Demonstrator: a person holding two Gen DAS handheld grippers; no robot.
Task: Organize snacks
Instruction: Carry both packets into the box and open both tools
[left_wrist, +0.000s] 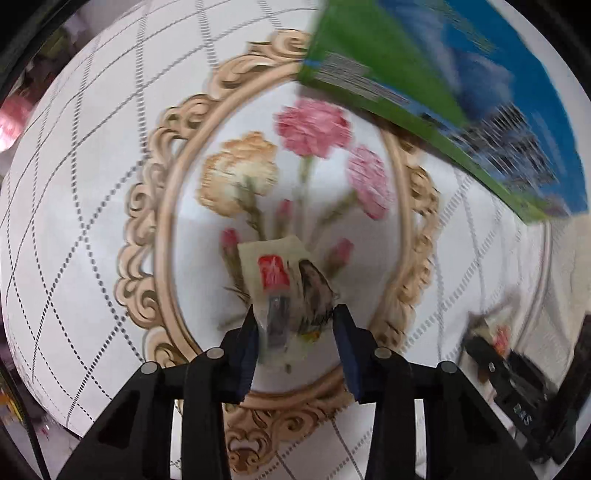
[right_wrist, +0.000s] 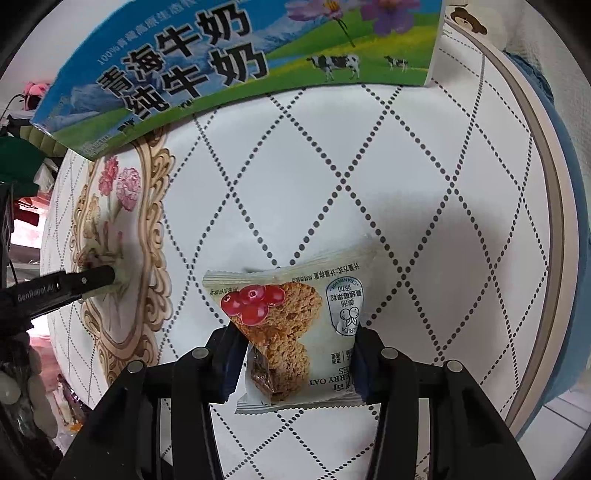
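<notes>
In the left wrist view my left gripper (left_wrist: 295, 314) stands over a small pale snack packet (left_wrist: 288, 273) with a red label, lying on the flower print of the table. Its jaws sit either side of the packet's near end, with a gap to the right jaw. In the right wrist view my right gripper (right_wrist: 295, 332) is closed on a cranberry oat cookie packet (right_wrist: 295, 325), its jaws pressing both sides. The left gripper also shows in the right wrist view (right_wrist: 92, 278) at the left, on the flower print.
A blue and green milk carton box (right_wrist: 240, 55) stands at the far side of the round white quilted table (right_wrist: 406, 184); it also shows in the left wrist view (left_wrist: 461, 92). The table rim (right_wrist: 554, 221) curves at the right. Clutter lies beyond the left edge.
</notes>
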